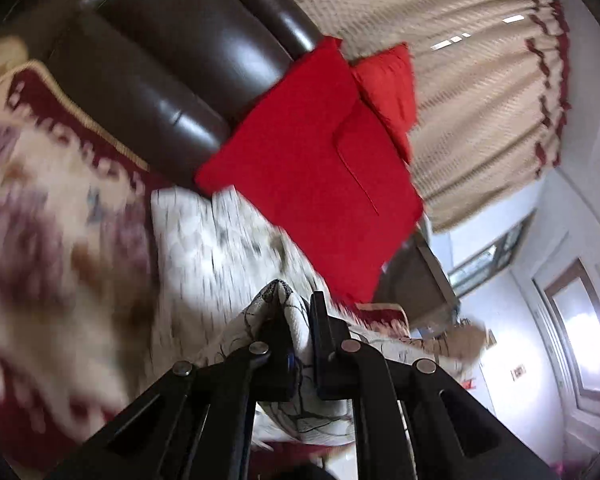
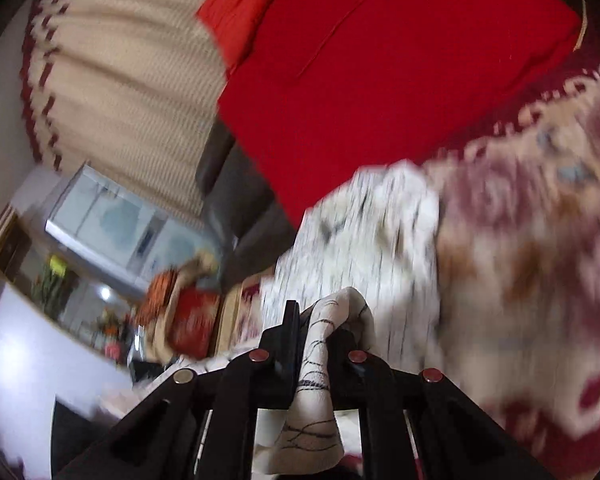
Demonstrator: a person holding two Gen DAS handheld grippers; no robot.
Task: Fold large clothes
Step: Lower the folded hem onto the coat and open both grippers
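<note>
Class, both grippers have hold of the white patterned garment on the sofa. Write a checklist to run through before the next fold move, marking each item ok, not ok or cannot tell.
1. Left gripper shut on the white garment: ok.
2. Right gripper shut on the garment: ok.
3. Cloth bunched well between both pairs of jaws, not at the very tips: ok.
4. Garment clear of the red cushion: cannot tell; they overlap in view.
5. Garment hangs flat, unwrinkled: cannot tell, blurred.

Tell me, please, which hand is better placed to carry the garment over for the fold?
Neither clearly: both tongs, left and right, are shut on bunched edges of the white garment, which trails back over the patterned cover. Probably both should move together.
</note>
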